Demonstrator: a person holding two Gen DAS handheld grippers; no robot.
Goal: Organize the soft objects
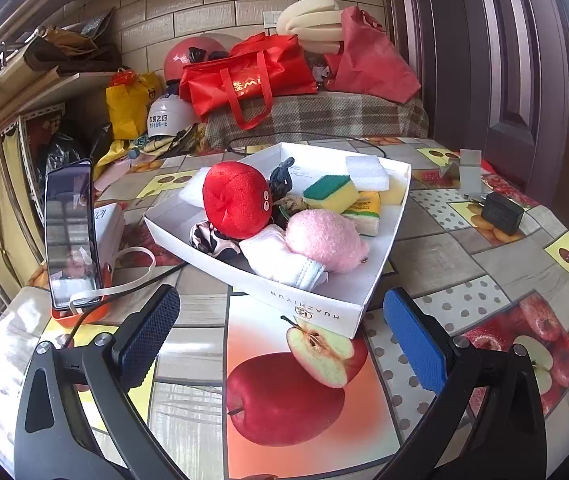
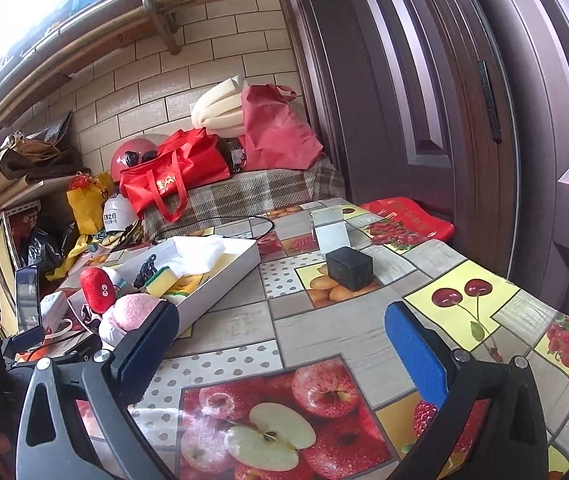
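A white cardboard box [image 1: 312, 307] sits on the fruit-print table and holds soft things: a red plush toy [image 1: 236, 199], a pink fluffy plush [image 1: 323, 240], a white cloth [image 1: 276, 257], a patterned scrunchie [image 1: 209, 240], a dark knitted piece [image 1: 281, 179], a yellow-green sponge [image 1: 330, 193] and a white foam block [image 1: 366, 173]. My left gripper [image 1: 280, 336] is open and empty, just in front of the box. My right gripper [image 2: 280, 344] is open and empty over the table, to the right of the box [image 2: 220, 276]. The red plush [image 2: 97, 289] and pink plush [image 2: 134, 312] show there too.
A phone on an orange stand [image 1: 70, 236] stands left of the box with a cable beside it. A black block [image 2: 349, 268] and a white card stand [image 2: 330, 232] sit at the table's far right. Red bags [image 1: 244, 76] and helmets are piled behind; a dark door stands to the right.
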